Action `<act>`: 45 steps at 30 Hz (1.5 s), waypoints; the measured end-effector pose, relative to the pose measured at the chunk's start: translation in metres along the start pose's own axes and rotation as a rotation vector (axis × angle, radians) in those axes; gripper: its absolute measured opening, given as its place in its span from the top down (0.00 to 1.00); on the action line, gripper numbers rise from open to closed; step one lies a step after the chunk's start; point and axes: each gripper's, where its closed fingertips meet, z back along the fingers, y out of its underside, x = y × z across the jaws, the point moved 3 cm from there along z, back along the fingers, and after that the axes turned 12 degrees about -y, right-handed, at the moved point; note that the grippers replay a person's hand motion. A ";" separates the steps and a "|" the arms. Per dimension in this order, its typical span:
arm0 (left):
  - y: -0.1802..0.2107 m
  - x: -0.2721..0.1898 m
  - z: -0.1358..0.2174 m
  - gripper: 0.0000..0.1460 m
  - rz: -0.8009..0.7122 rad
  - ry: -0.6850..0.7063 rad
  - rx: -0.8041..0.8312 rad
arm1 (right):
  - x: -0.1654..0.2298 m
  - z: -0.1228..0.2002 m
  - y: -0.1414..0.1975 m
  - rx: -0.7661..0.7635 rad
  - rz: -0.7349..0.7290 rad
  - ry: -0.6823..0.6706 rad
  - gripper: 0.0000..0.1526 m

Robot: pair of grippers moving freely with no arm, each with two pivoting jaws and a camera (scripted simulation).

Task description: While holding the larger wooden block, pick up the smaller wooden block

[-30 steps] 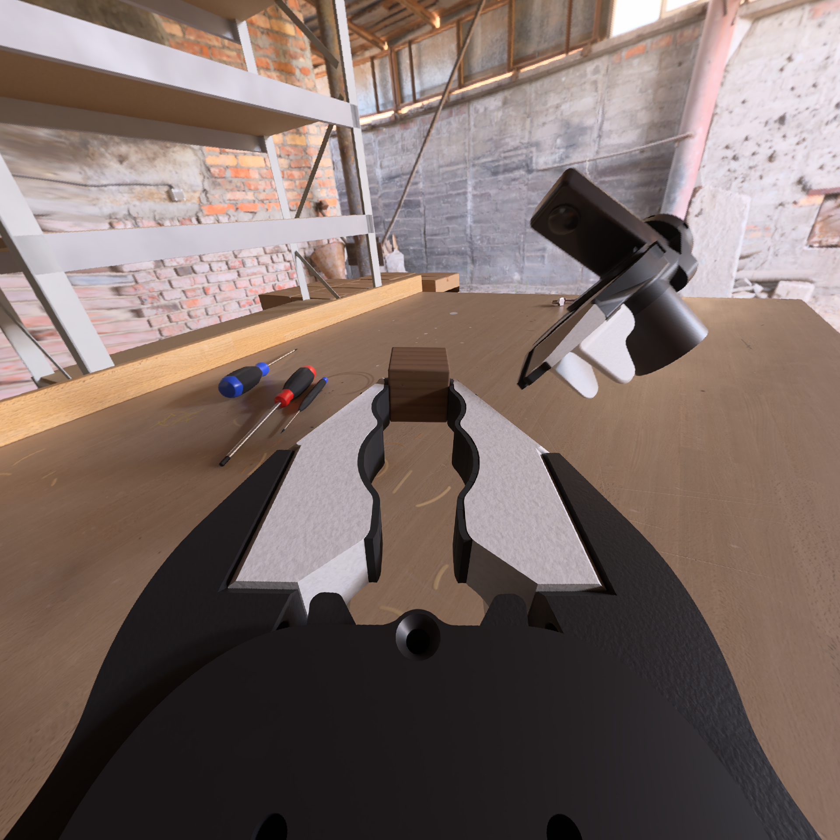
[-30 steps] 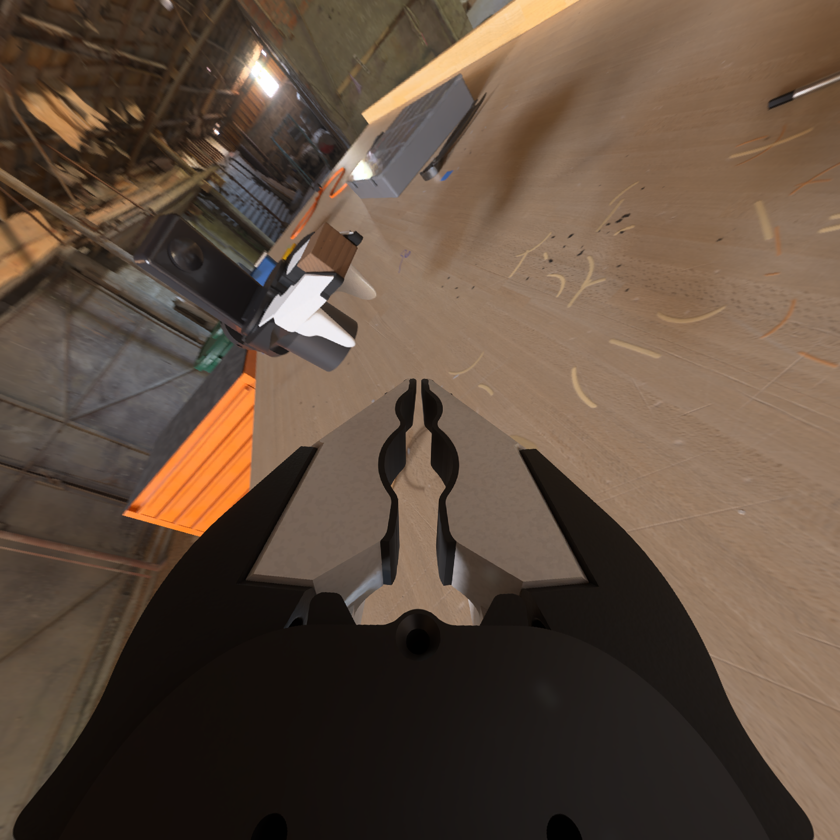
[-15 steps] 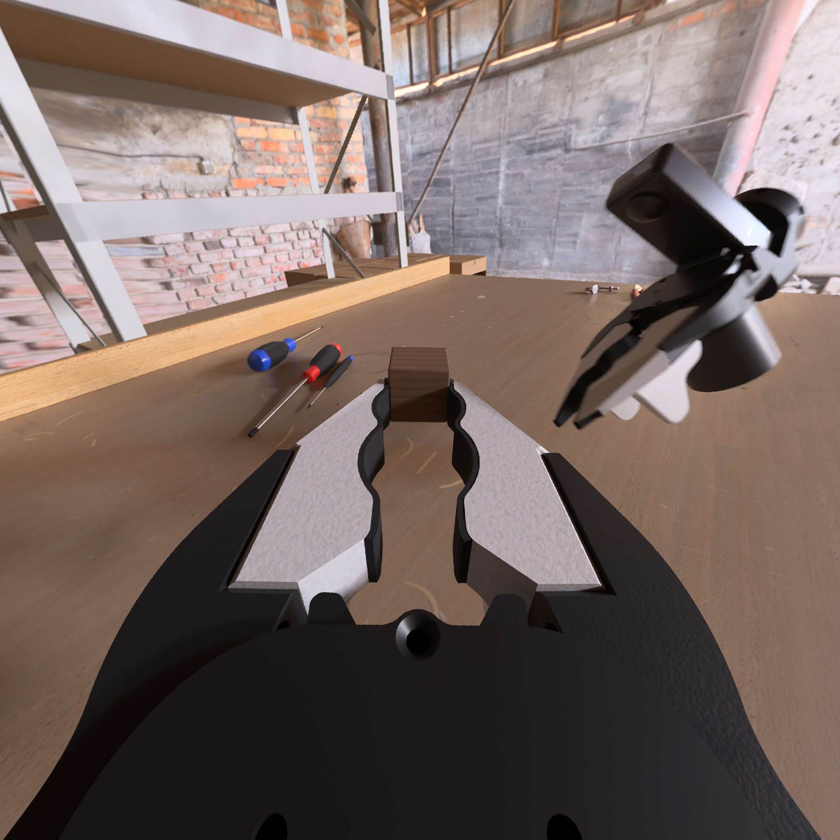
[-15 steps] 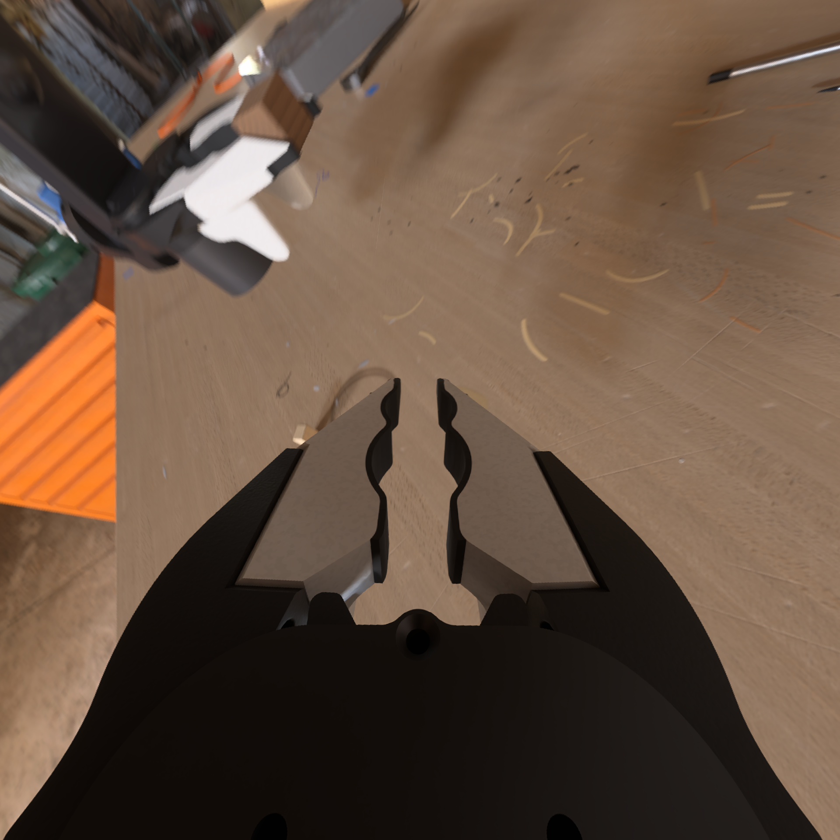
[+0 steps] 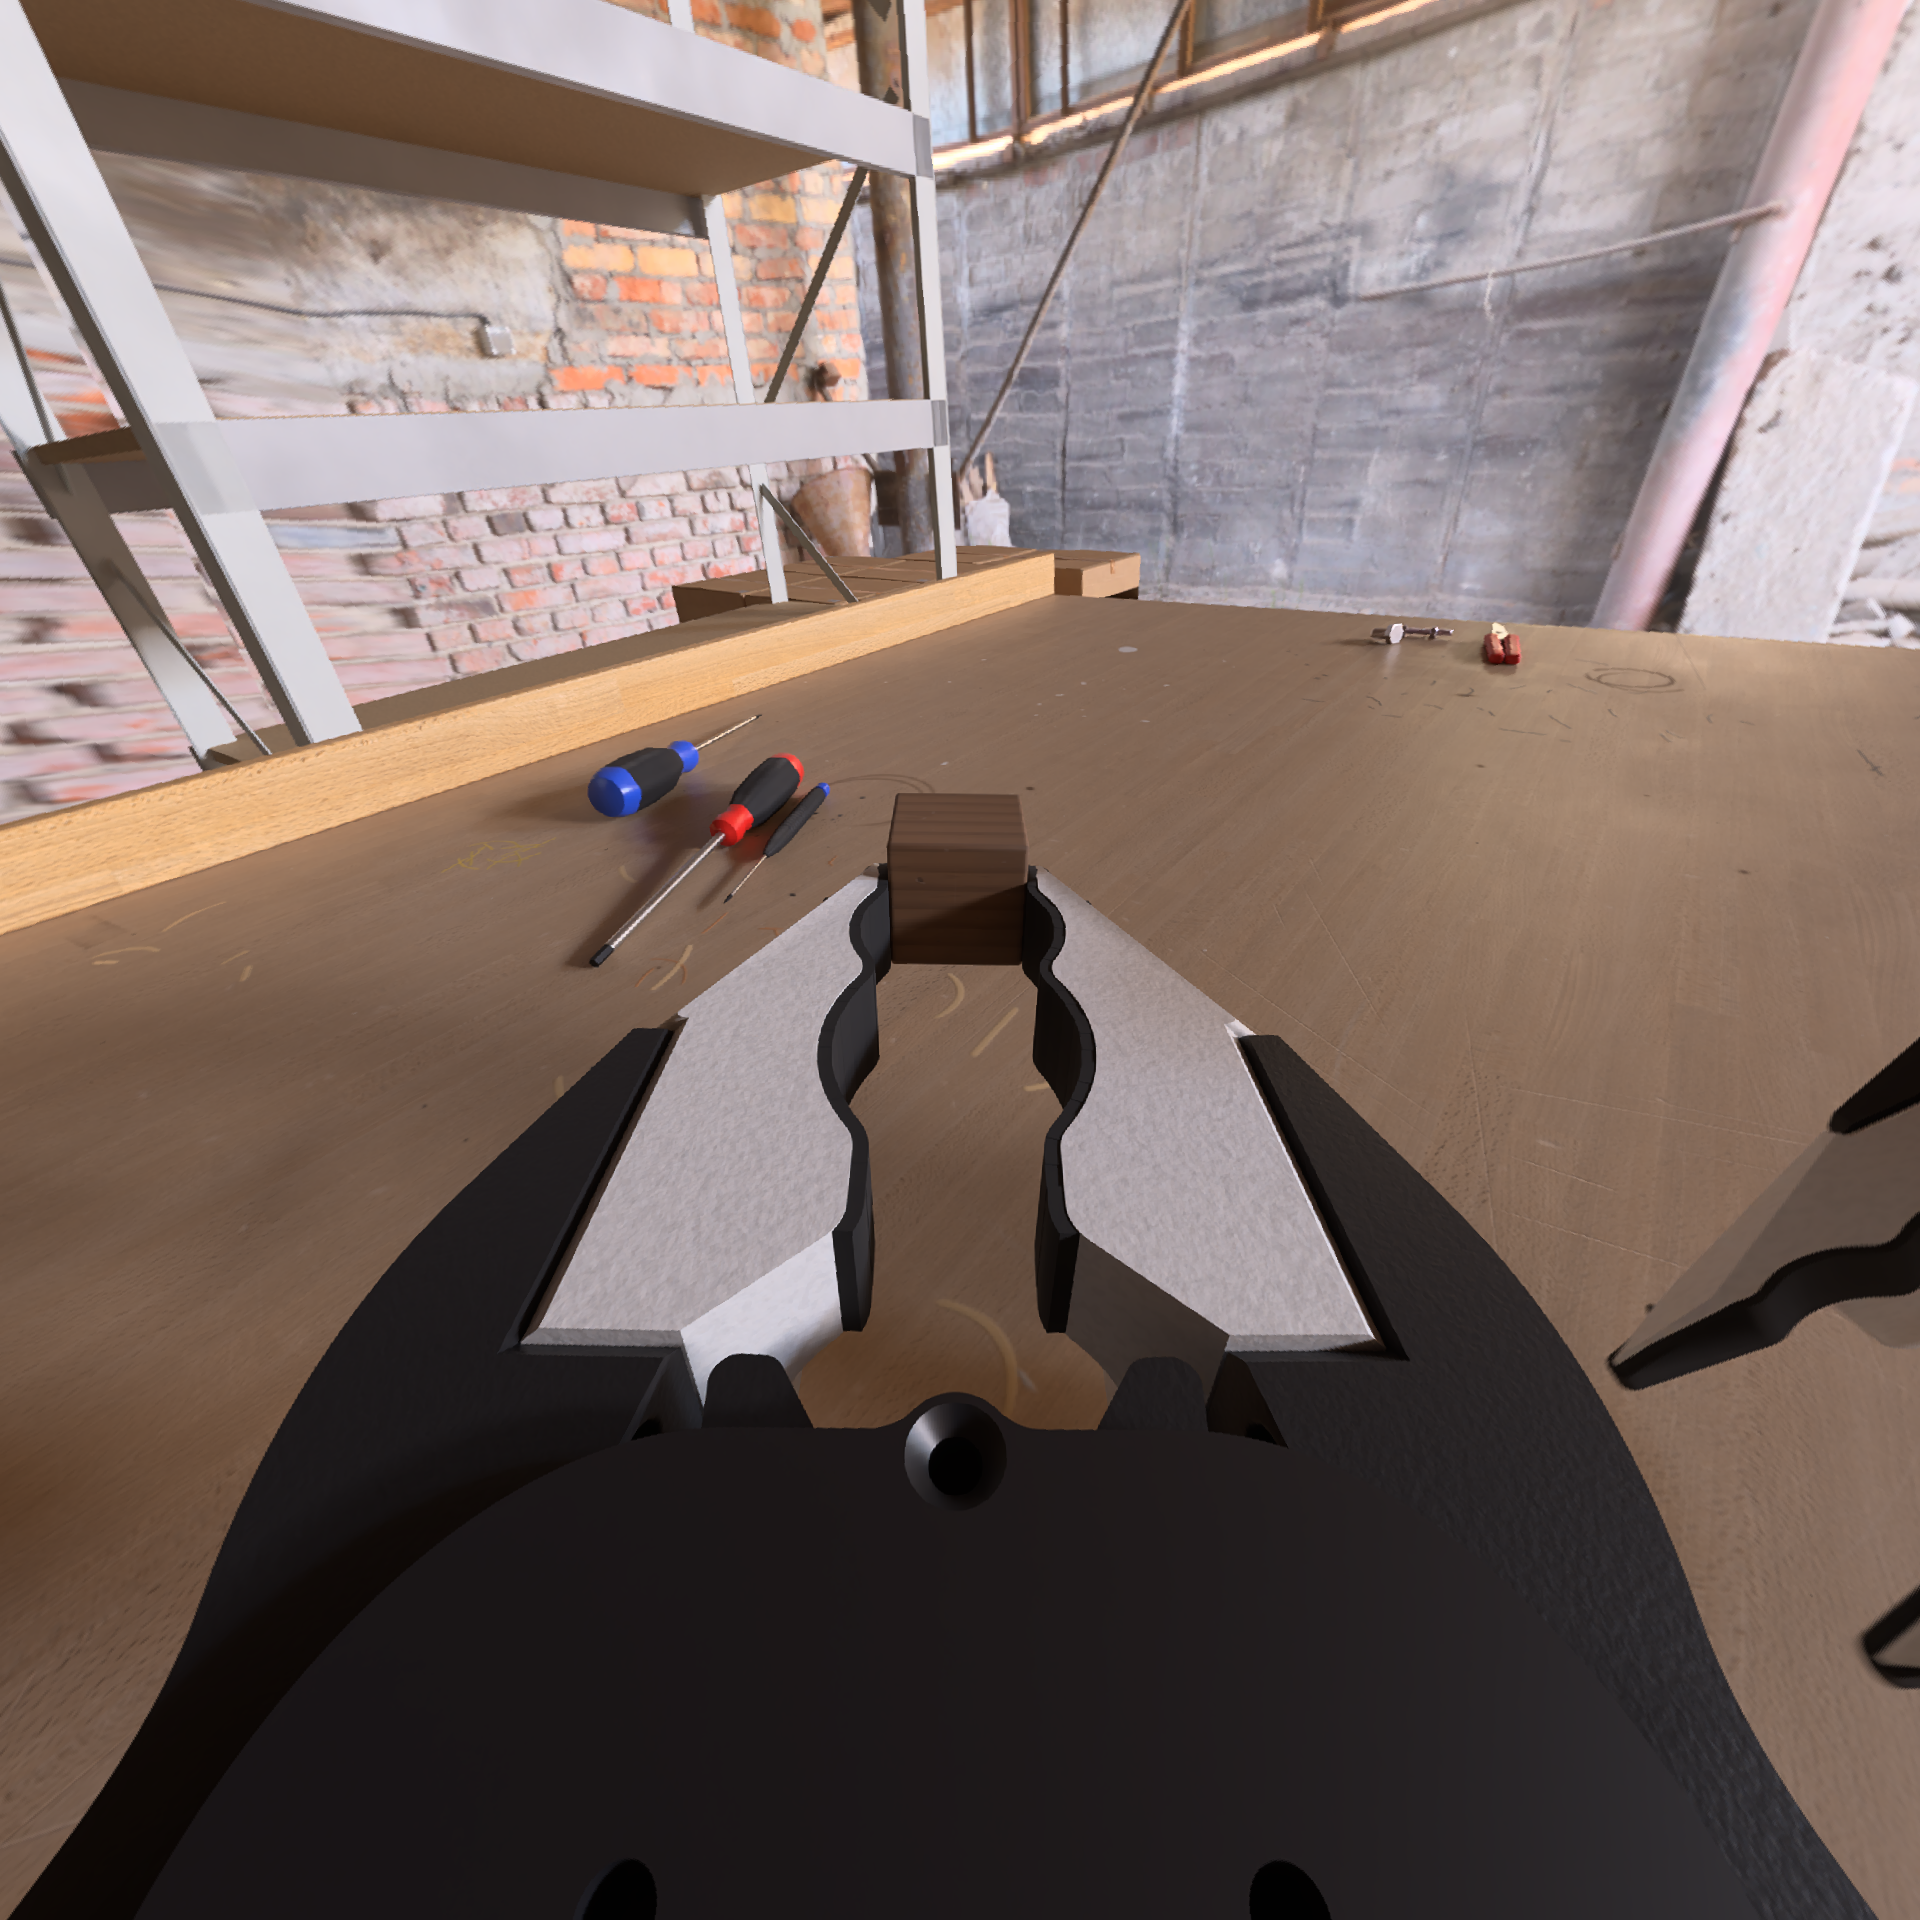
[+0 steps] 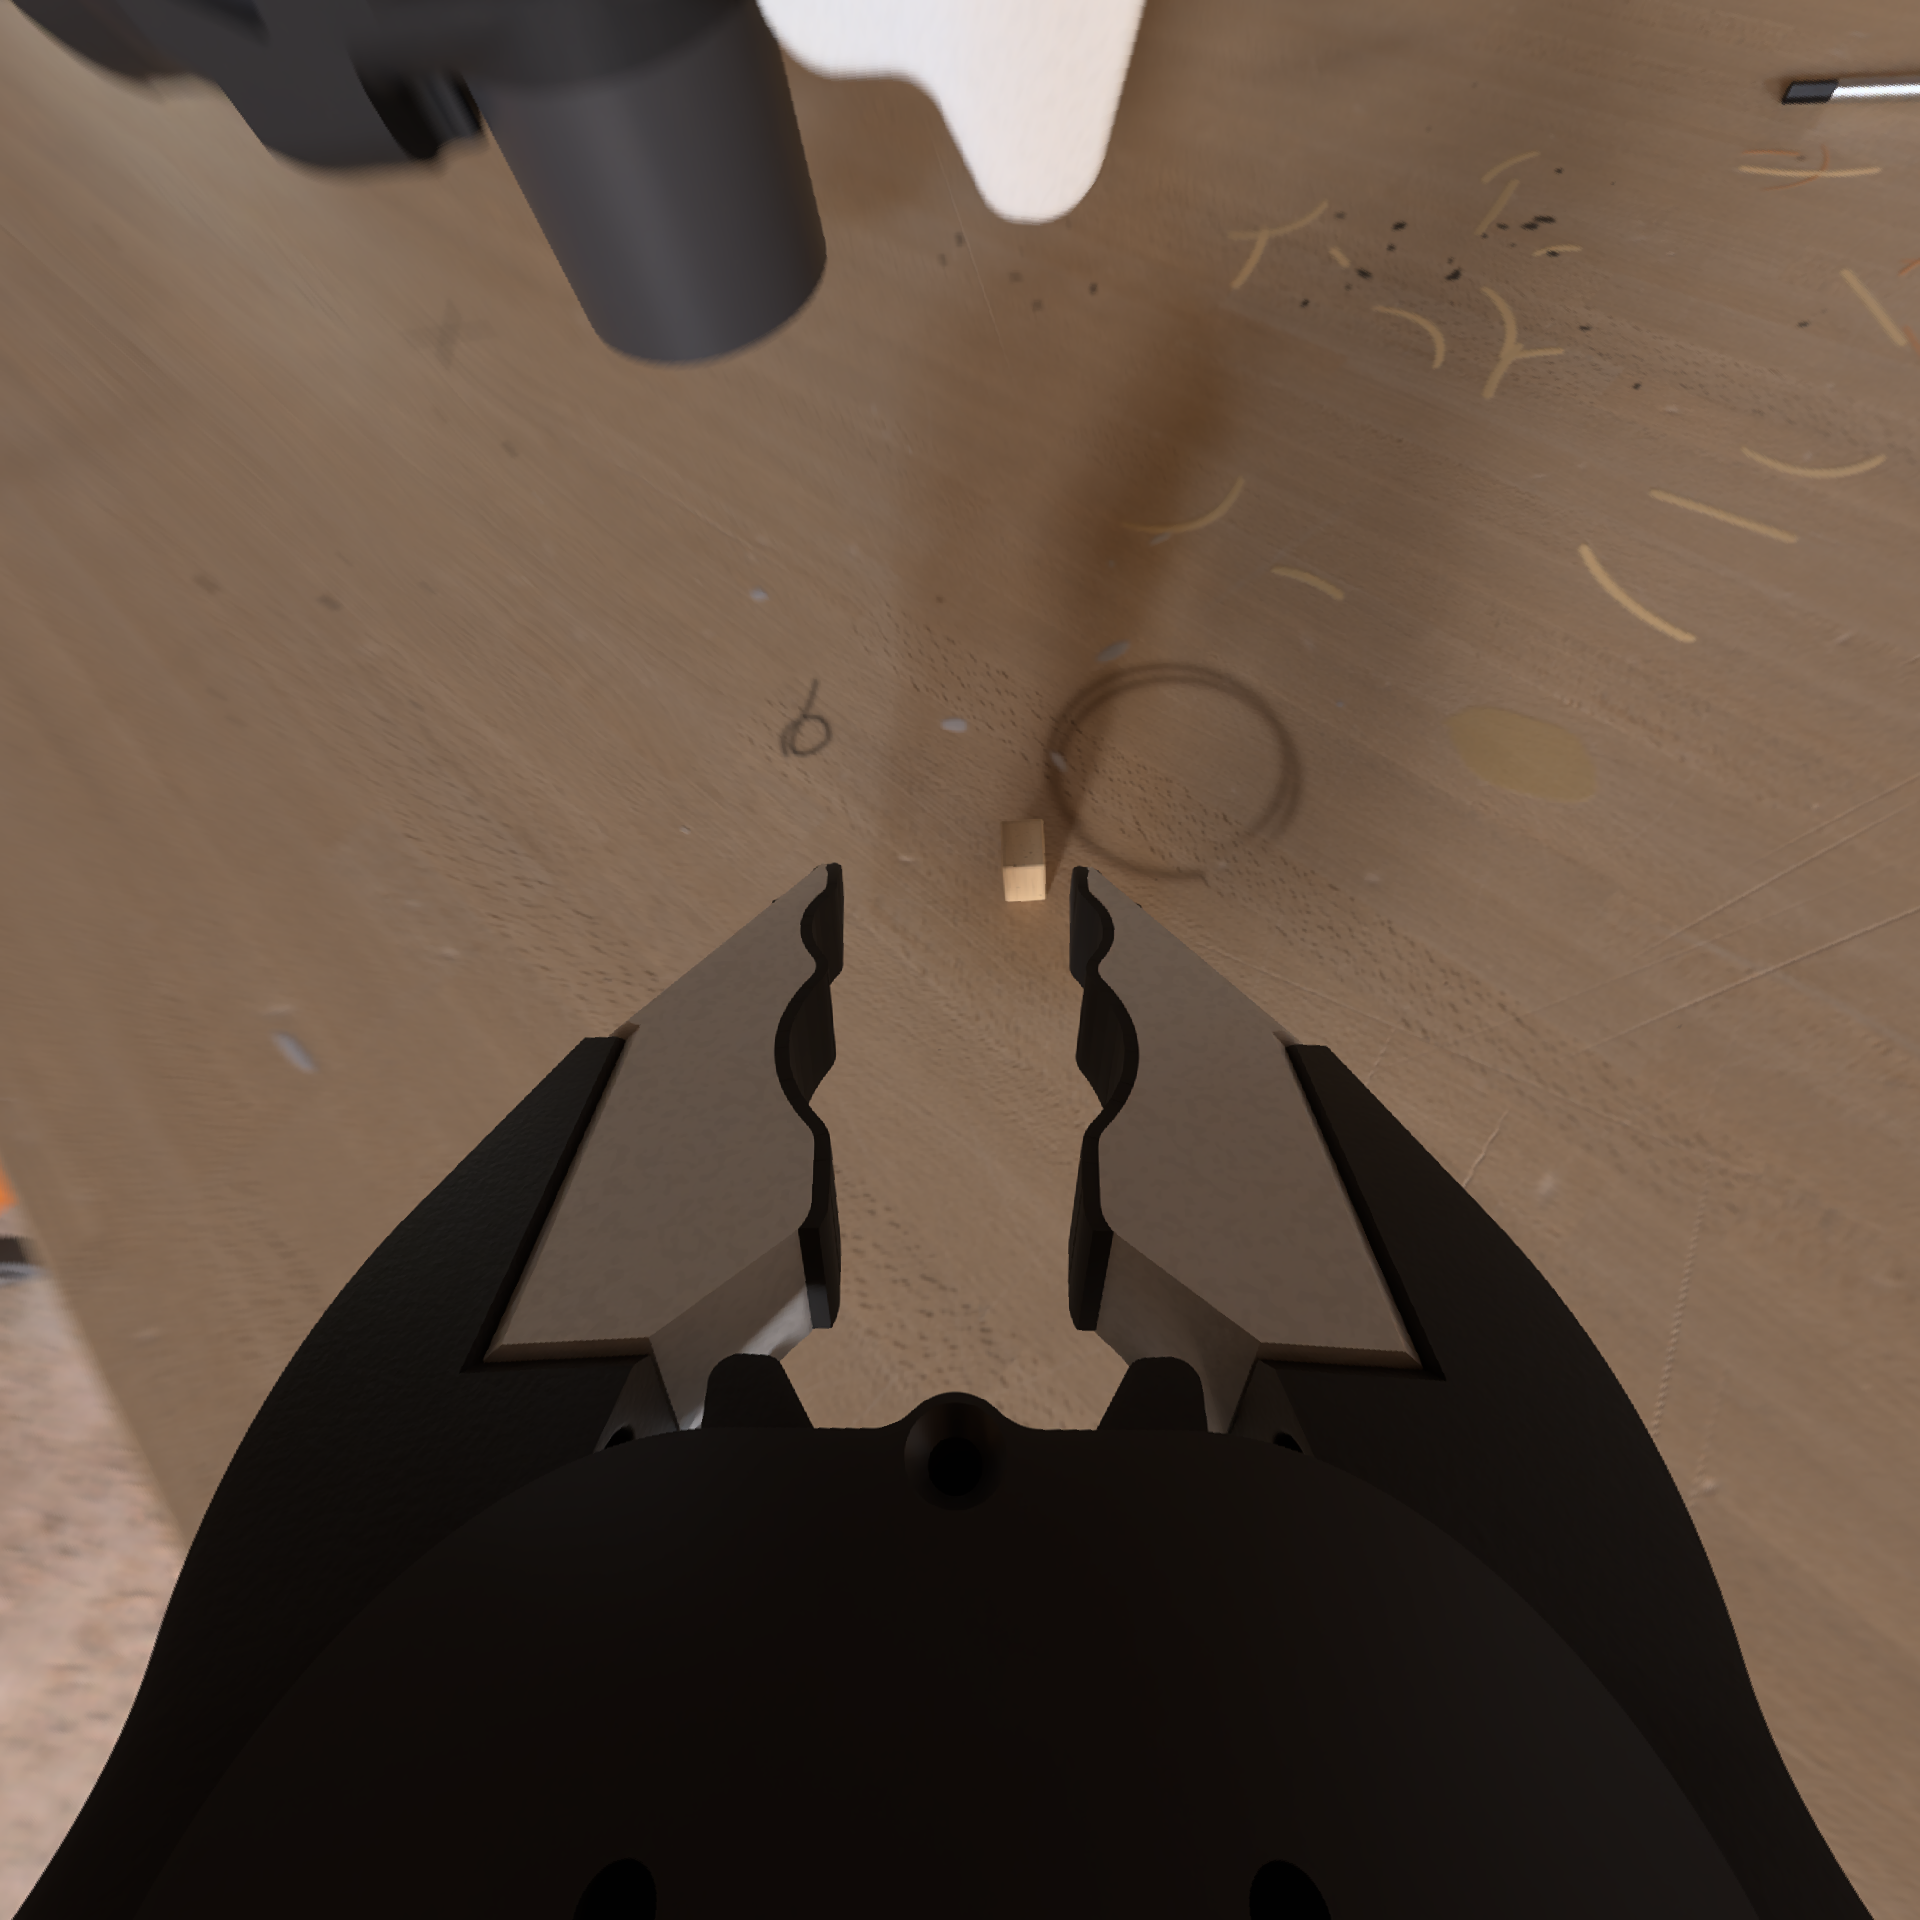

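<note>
My left gripper point(image 5: 956, 894) is shut on the larger, dark brown wooden block point(image 5: 956, 878) and holds it above the wooden table point(image 5: 1403, 935). My right gripper point(image 6: 956, 894) is open and points down at the table point(image 6: 416, 675). The smaller, pale wooden block point(image 6: 1023, 860) lies on the table just beyond my fingertips, close to the right finger point(image 6: 1164, 1029). The right gripper's fingers point(image 5: 1766, 1257) show at the right edge of the left wrist view. The left gripper's dark body point(image 6: 644, 177) fills the top left of the right wrist view.
Three screwdrivers point(image 5: 717, 821) lie left of the held block, near a raised wooden ledge point(image 5: 520, 738) with a metal shelf frame point(image 5: 260, 468). Small bits of hardware point(image 5: 1455, 639) lie at the far right. A ring stain point(image 6: 1174, 774) and wood shavings point(image 6: 1621, 603) mark the table.
My right gripper has opened wider, tipped down over the table and dropped low beside the left gripper, bringing the smaller block into view. The left gripper keeps its hold and has shifted slightly.
</note>
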 end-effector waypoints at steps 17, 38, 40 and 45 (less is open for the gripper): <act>-0.002 0.006 0.007 0.84 -0.002 -0.009 -0.010 | -0.044 -0.013 0.004 0.171 0.114 -0.008 0.94; -0.017 -0.026 0.006 0.84 0.068 0.158 -0.144 | -0.125 0.044 -0.071 -0.359 -0.695 -0.753 0.94; -0.018 -0.029 0.005 0.84 0.080 0.171 -0.151 | -0.126 0.044 -0.070 -0.384 -0.752 -0.793 0.94; -0.015 -0.032 0.002 0.84 0.084 0.176 -0.132 | -0.129 0.046 -0.067 -0.398 -0.761 -0.799 0.94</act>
